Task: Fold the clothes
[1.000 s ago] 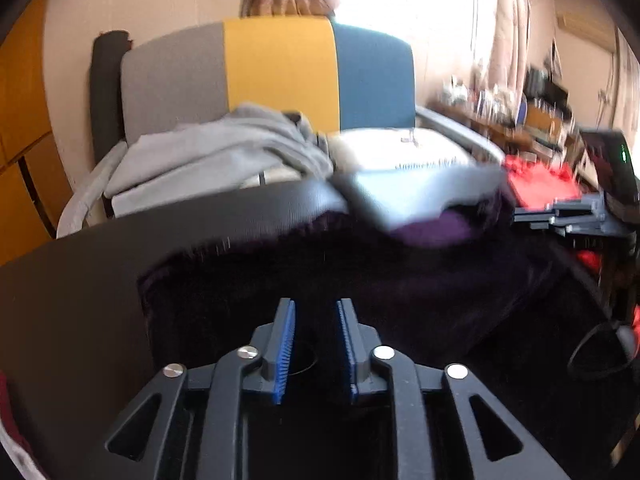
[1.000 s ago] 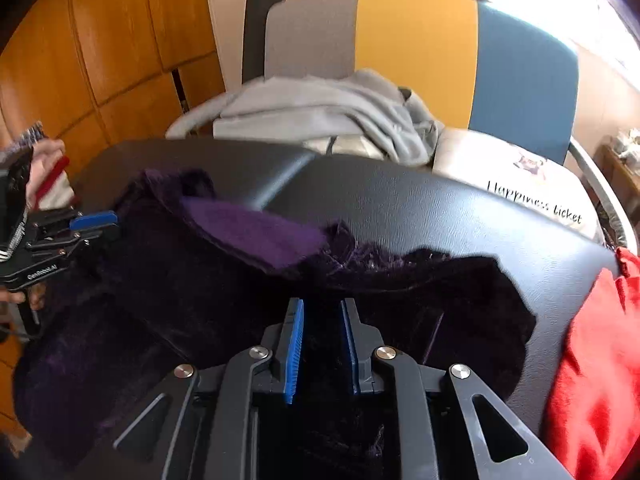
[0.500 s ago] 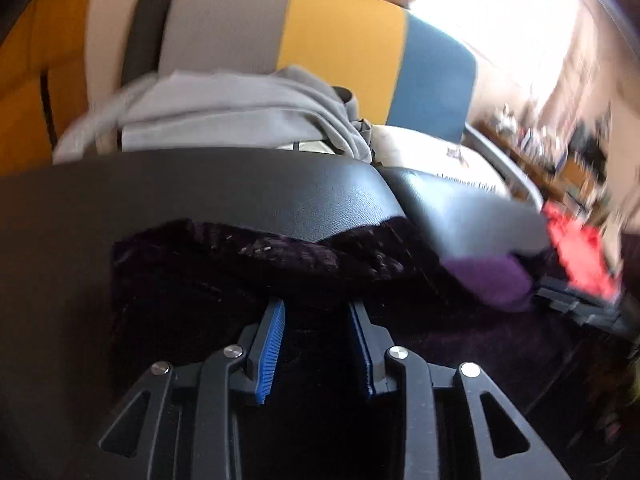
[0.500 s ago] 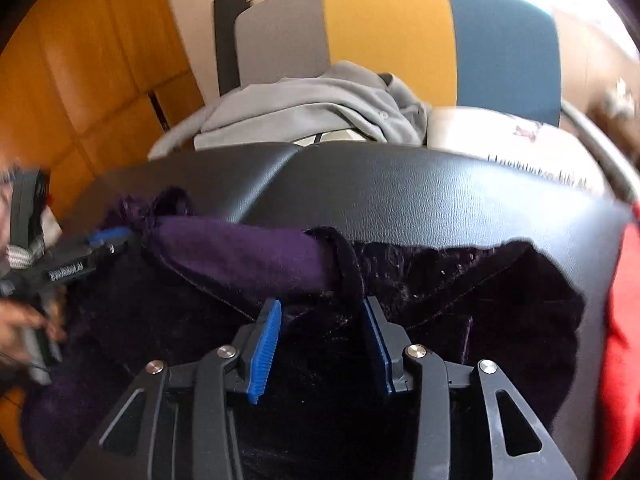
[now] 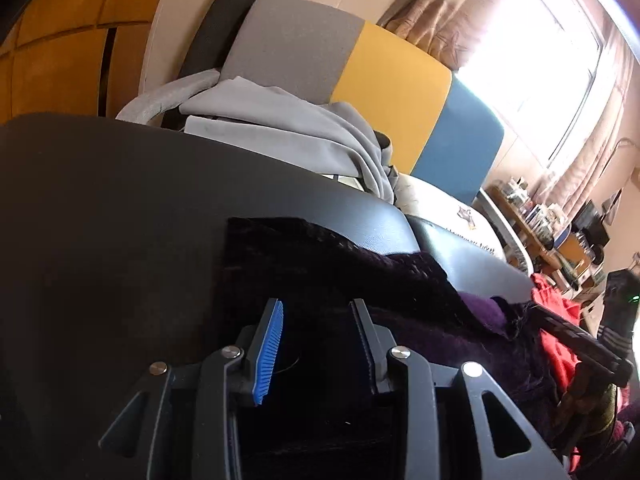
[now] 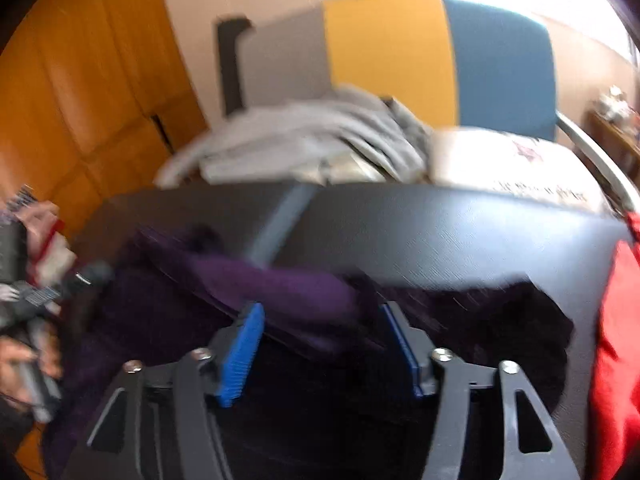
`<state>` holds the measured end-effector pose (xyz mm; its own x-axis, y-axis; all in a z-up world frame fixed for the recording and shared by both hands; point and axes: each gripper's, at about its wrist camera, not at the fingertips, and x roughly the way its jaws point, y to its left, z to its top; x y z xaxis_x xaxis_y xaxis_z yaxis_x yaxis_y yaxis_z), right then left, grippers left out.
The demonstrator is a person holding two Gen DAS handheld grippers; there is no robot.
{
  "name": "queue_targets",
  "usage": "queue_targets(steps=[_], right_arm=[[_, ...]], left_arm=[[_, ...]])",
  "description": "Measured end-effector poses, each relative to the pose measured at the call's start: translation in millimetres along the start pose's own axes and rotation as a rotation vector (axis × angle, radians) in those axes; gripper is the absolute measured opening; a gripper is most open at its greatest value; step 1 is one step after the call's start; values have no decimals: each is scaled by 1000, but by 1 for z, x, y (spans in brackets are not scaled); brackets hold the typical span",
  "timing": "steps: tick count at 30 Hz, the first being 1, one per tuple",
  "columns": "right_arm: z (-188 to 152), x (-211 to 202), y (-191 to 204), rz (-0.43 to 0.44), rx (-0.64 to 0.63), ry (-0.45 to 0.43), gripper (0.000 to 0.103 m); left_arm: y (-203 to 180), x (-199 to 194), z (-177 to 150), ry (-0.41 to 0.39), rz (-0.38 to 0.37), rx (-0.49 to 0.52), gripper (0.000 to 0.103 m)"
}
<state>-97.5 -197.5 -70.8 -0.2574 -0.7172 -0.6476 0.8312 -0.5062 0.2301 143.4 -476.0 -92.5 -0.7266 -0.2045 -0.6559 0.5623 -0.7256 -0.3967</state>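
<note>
A dark purple velvet garment (image 5: 320,256) lies crumpled on the black table (image 5: 100,200), with a lighter purple lining (image 6: 288,288) turned up along its middle. My left gripper (image 5: 316,304) stands open low over the garment's left part; cloth lies under the gap and the pads do not press it. My right gripper (image 6: 320,308) has its jaws opening wide. The purple fold sits between its fingers, free of the pads. At the right edge of the left wrist view the right gripper (image 5: 580,340) shows too. The left gripper (image 6: 80,280) shows blurred, a hand (image 6: 16,360) holding it.
A red garment (image 6: 616,320) lies at the table's right end. Behind the table a chair (image 5: 388,72) with a grey, yellow and blue back carries grey clothes (image 5: 280,120) and a white printed cushion (image 6: 520,168). Bare black tabletop (image 6: 440,232) stretches beyond the garment.
The right jaws have spread from nearly shut on the purple cloth to wide apart, letting it go. The left jaws widened too, and the left gripper rolled and shifted along the garment.
</note>
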Motion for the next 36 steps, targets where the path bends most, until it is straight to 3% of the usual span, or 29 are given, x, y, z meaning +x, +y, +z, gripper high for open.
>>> queue_targets(steps=[4, 10, 14, 20, 25, 31, 36], right_arm=[[23, 24, 48, 145, -30, 40, 74], [42, 87, 87, 308, 32, 162, 76], [39, 111, 80, 287, 93, 152, 76], [5, 112, 77, 297, 59, 83, 78], [1, 111, 83, 277, 29, 88, 79], [2, 111, 80, 274, 42, 83, 79], [5, 71, 80, 237, 48, 29, 81]], left_arm=[[15, 11, 14, 35, -69, -71, 34], [19, 43, 41, 106, -142, -57, 34], [26, 73, 46, 161, 8, -59, 32], [15, 77, 39, 48, 134, 53, 32], [22, 73, 44, 43, 170, 0, 32], [7, 24, 23, 14, 145, -28, 35], [-25, -17, -31, 24, 114, 101, 36]])
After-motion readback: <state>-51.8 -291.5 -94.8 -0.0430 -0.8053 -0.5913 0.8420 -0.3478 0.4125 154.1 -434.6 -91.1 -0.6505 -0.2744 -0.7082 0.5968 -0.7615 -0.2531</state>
